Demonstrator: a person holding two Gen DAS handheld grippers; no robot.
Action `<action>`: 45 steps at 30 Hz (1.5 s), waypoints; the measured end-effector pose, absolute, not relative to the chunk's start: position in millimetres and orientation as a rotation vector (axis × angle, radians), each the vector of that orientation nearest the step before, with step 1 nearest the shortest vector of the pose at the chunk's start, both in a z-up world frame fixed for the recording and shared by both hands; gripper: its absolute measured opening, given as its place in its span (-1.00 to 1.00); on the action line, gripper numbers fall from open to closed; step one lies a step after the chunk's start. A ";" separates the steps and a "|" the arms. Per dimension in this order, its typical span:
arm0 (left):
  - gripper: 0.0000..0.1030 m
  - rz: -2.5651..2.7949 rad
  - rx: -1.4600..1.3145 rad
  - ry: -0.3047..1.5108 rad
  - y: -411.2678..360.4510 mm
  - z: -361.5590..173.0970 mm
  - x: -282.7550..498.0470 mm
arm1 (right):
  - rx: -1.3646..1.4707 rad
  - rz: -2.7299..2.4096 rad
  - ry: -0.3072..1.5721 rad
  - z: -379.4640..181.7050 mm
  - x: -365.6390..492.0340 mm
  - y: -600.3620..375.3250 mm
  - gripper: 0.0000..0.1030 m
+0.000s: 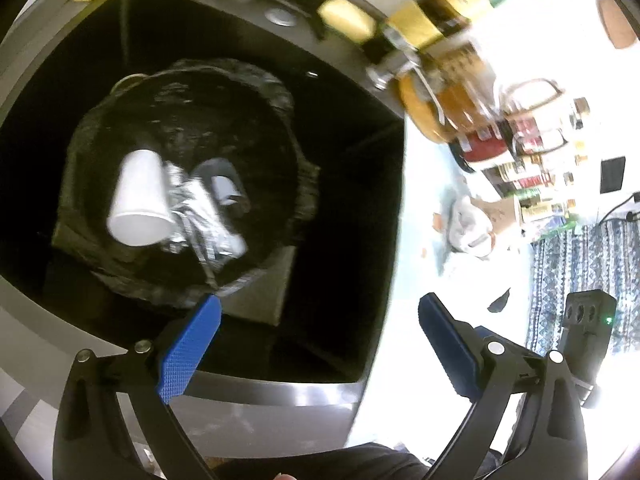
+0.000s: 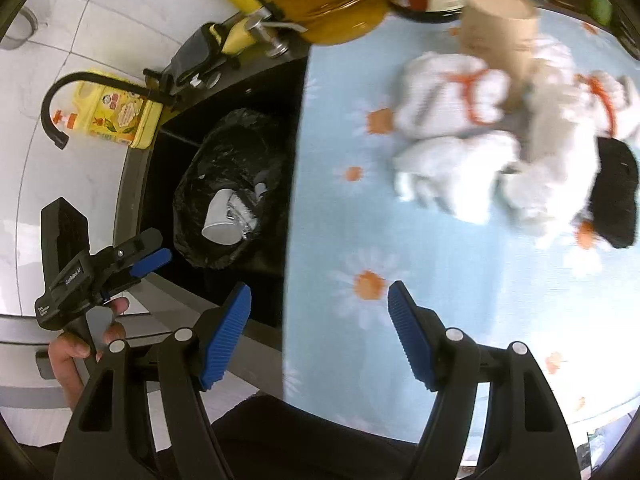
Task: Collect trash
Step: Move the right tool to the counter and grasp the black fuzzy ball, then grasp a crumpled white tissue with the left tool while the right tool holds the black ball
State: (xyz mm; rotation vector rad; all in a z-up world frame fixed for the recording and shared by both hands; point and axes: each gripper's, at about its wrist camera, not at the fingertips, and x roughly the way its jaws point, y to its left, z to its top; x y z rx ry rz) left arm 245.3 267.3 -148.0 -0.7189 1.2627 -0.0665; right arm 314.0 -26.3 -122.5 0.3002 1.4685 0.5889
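Observation:
A bin lined with a black bag sits in the dark sink; it also shows in the right wrist view. In it lie a white cup, crumpled foil and a grey piece. My left gripper is open and empty above the bin's near edge. My right gripper is open and empty over the counter's left edge. On the flowered counter lie crumpled white paper, a brown paper cup and a black scrap.
Black sink with a black tap. Yellow soap bottle behind the sink. Jars and bottles line the back of the counter. The left gripper shows in the right wrist view, held by a hand.

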 end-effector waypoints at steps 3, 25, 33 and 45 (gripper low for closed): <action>0.87 -0.074 -0.695 1.267 240.6 -143.2 251.3 | 0.327 0.570 1.460 -123.0 315.3 -57.5 0.38; 0.87 -0.034 -0.674 1.245 107.1 -127.8 262.5 | 0.406 0.513 1.454 -132.3 375.9 -221.4 0.66; 0.87 0.040 -0.724 1.234 98.2 -129.2 243.7 | 0.489 0.549 1.548 -154.9 406.9 -224.4 0.56; 0.87 0.117 -0.784 1.243 94.0 -141.1 216.8 | 0.482 0.546 1.682 -189.8 420.0 -212.5 0.15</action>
